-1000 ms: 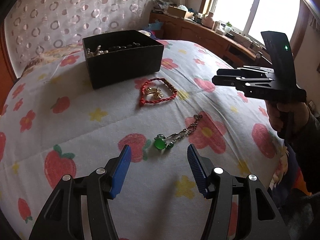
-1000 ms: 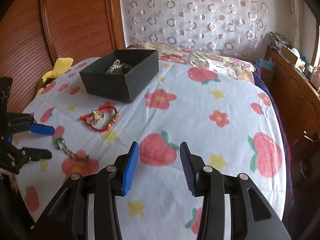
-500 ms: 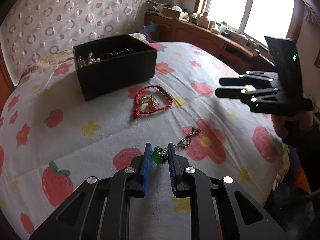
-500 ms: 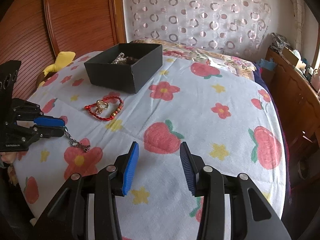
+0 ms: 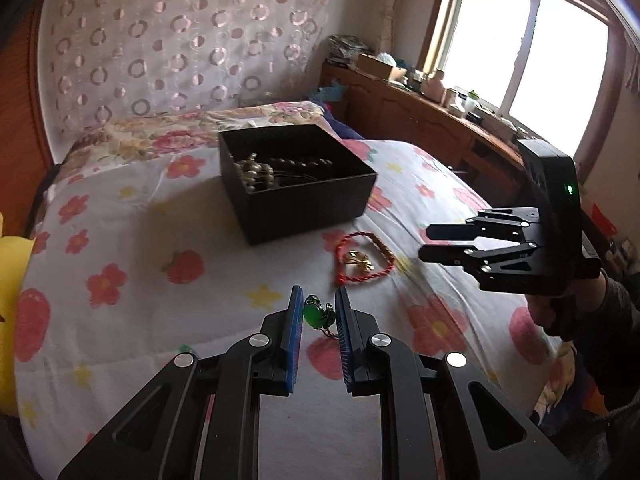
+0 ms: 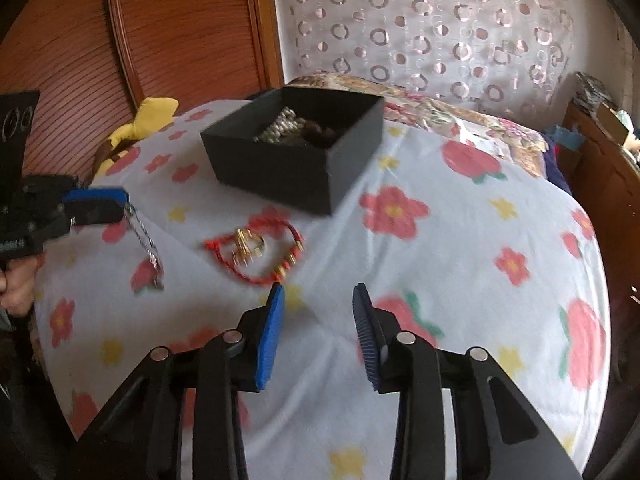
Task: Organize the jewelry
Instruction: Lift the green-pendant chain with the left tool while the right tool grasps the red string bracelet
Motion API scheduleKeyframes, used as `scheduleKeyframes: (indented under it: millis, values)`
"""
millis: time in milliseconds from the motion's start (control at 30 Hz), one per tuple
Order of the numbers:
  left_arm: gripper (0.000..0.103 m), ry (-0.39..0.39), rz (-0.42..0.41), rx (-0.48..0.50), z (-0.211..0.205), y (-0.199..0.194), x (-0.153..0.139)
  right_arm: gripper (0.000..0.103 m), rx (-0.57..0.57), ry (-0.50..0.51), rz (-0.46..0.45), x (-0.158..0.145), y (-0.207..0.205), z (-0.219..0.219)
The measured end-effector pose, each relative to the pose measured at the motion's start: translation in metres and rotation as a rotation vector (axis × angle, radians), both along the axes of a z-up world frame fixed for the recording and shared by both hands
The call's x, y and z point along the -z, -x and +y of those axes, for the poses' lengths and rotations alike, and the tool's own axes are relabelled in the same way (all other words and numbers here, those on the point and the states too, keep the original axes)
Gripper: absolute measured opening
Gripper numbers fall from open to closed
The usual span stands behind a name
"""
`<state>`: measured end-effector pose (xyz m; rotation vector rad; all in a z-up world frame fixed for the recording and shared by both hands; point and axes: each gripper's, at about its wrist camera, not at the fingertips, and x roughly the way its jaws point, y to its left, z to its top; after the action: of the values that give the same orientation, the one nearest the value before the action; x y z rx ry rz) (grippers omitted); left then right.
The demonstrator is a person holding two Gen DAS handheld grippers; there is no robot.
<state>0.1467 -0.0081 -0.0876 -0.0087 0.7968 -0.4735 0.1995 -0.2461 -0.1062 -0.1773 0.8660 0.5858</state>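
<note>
My left gripper (image 5: 319,312) is shut on a green pendant (image 5: 314,315) with a silver chain, lifted above the bed; in the right wrist view the chain (image 6: 145,245) hangs from it (image 6: 120,205). A black box (image 5: 296,184) holding pearls and dark beads stands on the bed and shows in the right wrist view (image 6: 296,160). A red cord bracelet (image 5: 366,258) with a gold piece lies in front of the box, also in the right wrist view (image 6: 256,254). My right gripper (image 6: 318,300) is open and empty, just short of the bracelet.
The bed has a white cover with strawberries and flowers (image 6: 460,280). A yellow soft toy (image 6: 148,120) lies at the bed's left edge by the wooden headboard. A wooden dresser (image 5: 440,120) with clutter runs under the window on the right.
My left gripper closed on the green pendant and lifted it off the cover, chain hanging. My right gripper moved forward and left toward the red bracelet.
</note>
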Motion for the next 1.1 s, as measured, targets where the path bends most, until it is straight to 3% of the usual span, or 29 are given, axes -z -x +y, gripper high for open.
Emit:
scheduleKeyframes:
  millis: [100, 333, 467, 767, 1100]
  values:
    - [0.015, 0.009, 0.006, -0.012, 0.003, -0.001, 0.003, 0.032, -0.01, -0.019, 0.018, 0.001, -0.013, 0.014]
    - [0.015, 0.016, 0.011, -0.013, 0.005, 0.001, 0.008, 0.021, 0.0, 0.044, 0.027, 0.011, -0.027, 0.033]
    - [0.015, 0.023, 0.004, -0.02, 0.006, 0.003, 0.01, 0.009, -0.023, 0.068, 0.027, 0.011, -0.021, 0.037]
    - [0.015, 0.036, -0.028, -0.045, 0.013, 0.011, 0.003, 0.008, -0.061, 0.029, -0.063, -0.019, 0.01, 0.038]
    - [0.015, 0.047, -0.1, -0.052, 0.011, 0.009, -0.026, 0.008, -0.06, 0.015, -0.147, -0.057, 0.026, 0.031]
